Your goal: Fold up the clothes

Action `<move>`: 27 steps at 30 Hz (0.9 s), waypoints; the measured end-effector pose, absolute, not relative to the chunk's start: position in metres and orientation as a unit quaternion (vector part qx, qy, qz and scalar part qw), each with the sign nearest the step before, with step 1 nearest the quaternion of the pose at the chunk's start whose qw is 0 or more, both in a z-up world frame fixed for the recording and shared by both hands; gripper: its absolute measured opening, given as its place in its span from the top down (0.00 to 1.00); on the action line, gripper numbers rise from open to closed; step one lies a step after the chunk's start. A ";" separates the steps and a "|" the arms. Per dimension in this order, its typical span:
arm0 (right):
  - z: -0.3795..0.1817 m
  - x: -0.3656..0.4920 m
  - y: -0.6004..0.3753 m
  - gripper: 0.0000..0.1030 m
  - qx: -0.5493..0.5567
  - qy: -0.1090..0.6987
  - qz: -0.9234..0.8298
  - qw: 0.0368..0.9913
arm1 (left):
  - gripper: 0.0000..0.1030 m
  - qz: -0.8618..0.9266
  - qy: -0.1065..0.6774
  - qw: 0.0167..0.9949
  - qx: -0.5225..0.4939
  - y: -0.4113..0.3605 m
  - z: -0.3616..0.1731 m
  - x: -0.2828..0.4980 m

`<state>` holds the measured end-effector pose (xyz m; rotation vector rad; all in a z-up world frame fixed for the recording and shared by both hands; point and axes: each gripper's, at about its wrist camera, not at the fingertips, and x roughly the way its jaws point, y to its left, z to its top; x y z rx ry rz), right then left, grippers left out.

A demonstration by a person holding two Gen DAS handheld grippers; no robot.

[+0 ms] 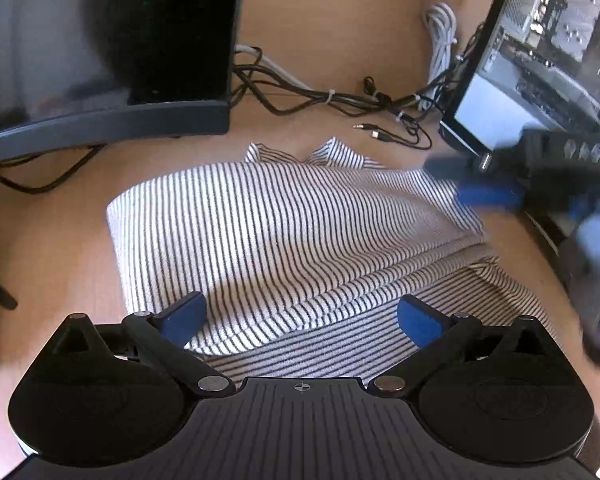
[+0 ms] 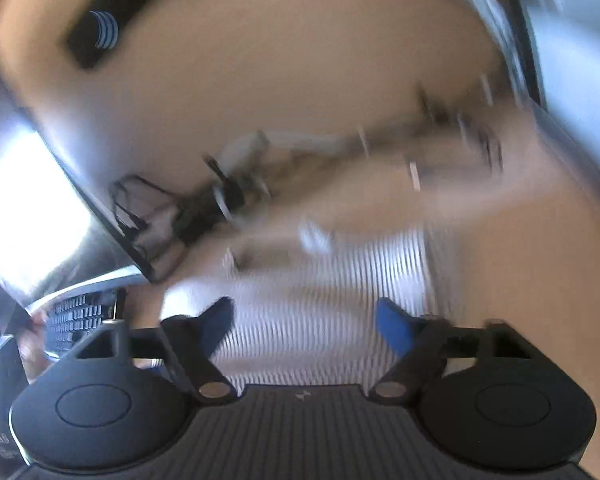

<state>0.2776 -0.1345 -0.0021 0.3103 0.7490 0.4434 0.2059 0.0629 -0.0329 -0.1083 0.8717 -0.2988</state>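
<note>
A white shirt with thin black stripes (image 1: 280, 232) lies folded in layers on the wooden desk (image 1: 332, 20). My left gripper (image 1: 302, 318) hovers over its near edge, its blue fingers spread wide with nothing between them. At the shirt's far right corner, my right gripper (image 1: 488, 188) shows as a blur of black and blue. The right wrist view is smeared by motion. There the right gripper (image 2: 306, 324) stands open above the striped cloth (image 2: 332, 292), and its pads press on nothing.
A dark monitor (image 1: 100, 40) stands at the back left. A tangle of cables (image 1: 340, 98) runs along the back. An open computer case (image 1: 548, 40) sits at the right. A keyboard (image 2: 76, 318) shows at the left of the right wrist view.
</note>
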 end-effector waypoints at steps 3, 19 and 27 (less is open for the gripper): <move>0.012 0.294 -0.111 0.54 0.059 0.338 0.221 0.913 | 0.00 -0.130 0.415 0.898 -0.071 0.070 -0.022 0.197; -0.003 0.322 -0.077 0.95 0.013 0.351 0.275 0.895 | 0.00 -0.030 0.391 0.907 -0.158 0.150 0.013 0.129; -0.002 0.182 -0.127 0.95 0.039 0.382 0.293 0.876 | 0.00 -0.073 0.355 0.910 -0.203 0.159 0.028 0.134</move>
